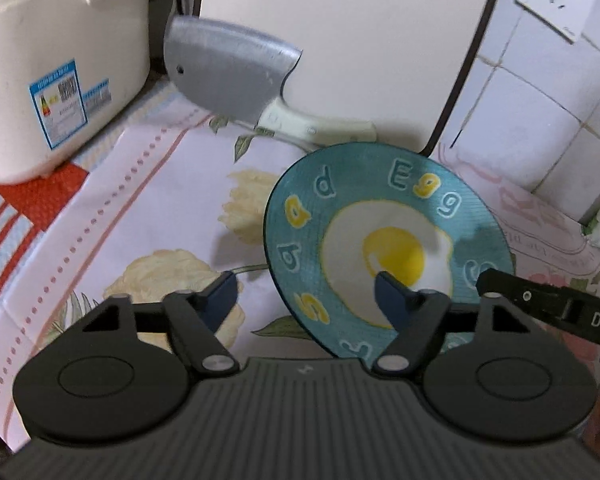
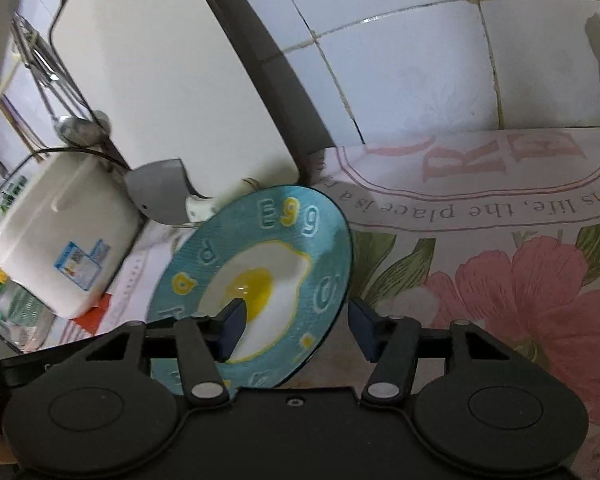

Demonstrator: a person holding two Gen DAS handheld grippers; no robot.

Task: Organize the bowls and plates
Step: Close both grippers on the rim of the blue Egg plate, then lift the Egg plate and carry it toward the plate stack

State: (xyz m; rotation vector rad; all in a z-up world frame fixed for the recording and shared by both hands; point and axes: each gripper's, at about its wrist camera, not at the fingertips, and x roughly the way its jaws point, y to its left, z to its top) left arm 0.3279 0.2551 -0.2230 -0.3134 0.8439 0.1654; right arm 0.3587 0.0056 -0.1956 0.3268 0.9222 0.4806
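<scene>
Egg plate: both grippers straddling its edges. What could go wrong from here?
1. The plate is glossy and the left gripper and right gripper only straddle opposite rims with open jaws; an uneven close could let it slip or tip.
2. The cleaver lies just behind the plate; pushing the plate back could knock it.

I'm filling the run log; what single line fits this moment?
left tongs: open, straddling plate rim | right tongs: open, straddling opposite rim | plate: on floral cloth
</scene>
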